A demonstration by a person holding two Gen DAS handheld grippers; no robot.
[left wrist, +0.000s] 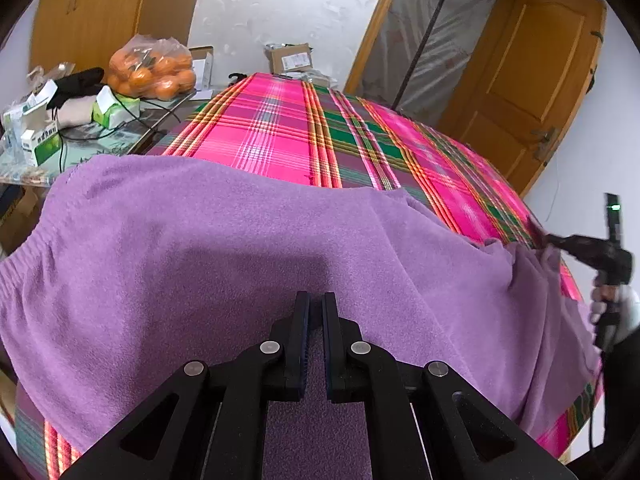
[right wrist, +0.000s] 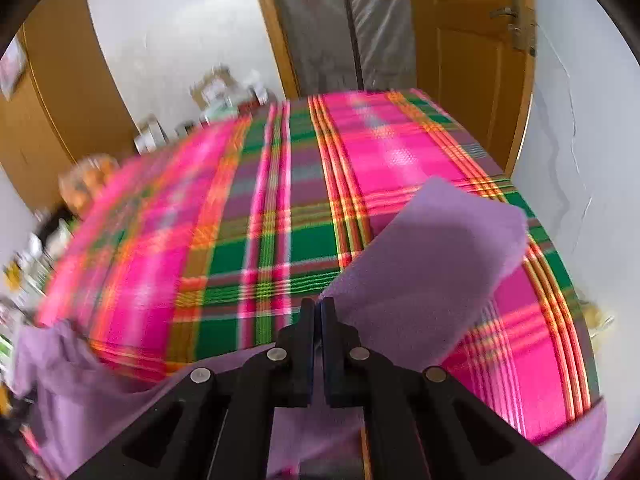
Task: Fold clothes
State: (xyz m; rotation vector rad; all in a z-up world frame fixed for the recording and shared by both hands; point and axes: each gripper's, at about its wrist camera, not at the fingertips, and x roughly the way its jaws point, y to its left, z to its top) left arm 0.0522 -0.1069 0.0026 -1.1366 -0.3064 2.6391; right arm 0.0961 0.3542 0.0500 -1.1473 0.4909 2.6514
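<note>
Purple fleece garment [left wrist: 240, 248], soft and nubby with a gathered elastic edge at the left, spread across a bed under a pink, green and orange plaid sheet [left wrist: 280, 128] of flat woven cloth. Left gripper [left wrist: 316, 304], matte black with ribbed dark-blue pads, low over the near part of the fleece, the 2 fingers almost together with a narrow slit between them; whether any cloth is pinched there cannot be told. Right gripper [right wrist: 318, 306] clamped on a fold of the same purple fabric [right wrist: 432, 256], a flap raised off the sheet and tilted up toward the right, its far edge straight and squared; more fleece slack below and to the left of the black linkage. From the left wrist view, right gripper at the far right edge of the bed, held in a hand [left wrist: 612, 304], a green light glowing on top. Beside the bed, a cluttered glass-topped side table [left wrist: 100, 144] with a clear bag of oranges [left wrist: 154, 68], small green-and-white cartons [left wrist: 44, 148] and cables. Glossy wooden door [left wrist: 532, 80] and plastic sheeting beyond.
</note>
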